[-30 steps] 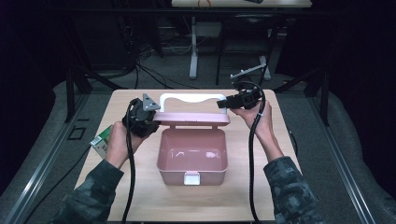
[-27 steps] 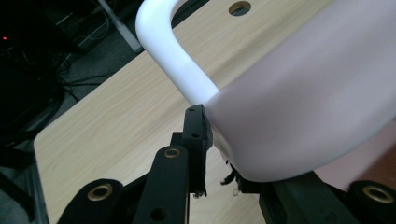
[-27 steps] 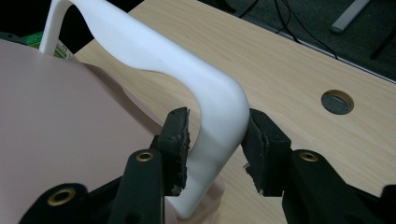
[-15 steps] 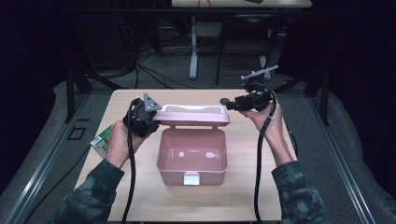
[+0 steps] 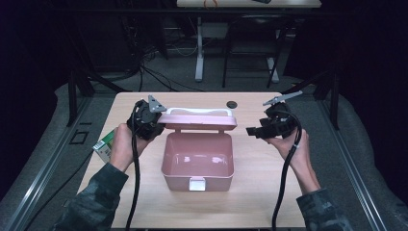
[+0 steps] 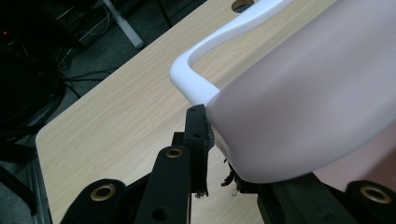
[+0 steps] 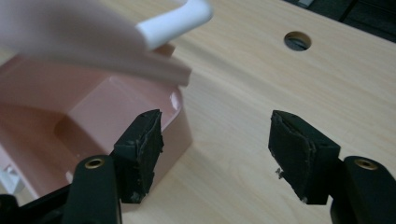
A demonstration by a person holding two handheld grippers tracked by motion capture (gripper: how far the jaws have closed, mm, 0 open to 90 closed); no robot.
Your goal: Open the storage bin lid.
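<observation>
A pink box (image 5: pixel 197 163) stands open at the table's middle. Its pink lid (image 5: pixel 199 120), with a white handle (image 5: pixel 197 111), is raised behind it. My left gripper (image 5: pixel 156 120) is shut on the lid's left edge. In the left gripper view, one jaw presses the lid (image 6: pixel 303 102) just below the handle (image 6: pixel 196 79), and the lid hides the other jaw. My right gripper (image 5: pixel 250 131) is open and empty, right of the lid and apart from it. In the right gripper view, its jaws (image 7: pixel 219 135) span bare table beside the box's corner (image 7: pixel 93 121).
A green and white carton (image 5: pixel 103 144) lies at the table's left edge, by the left hand. A round hole (image 5: pixel 232 104) is in the tabletop behind the lid. Dark floor, cables and table legs surround the table (image 5: pixel 269 192).
My right gripper let go of the lid's right end, opened and drew away to the right. The left gripper still holds the raised lid.
</observation>
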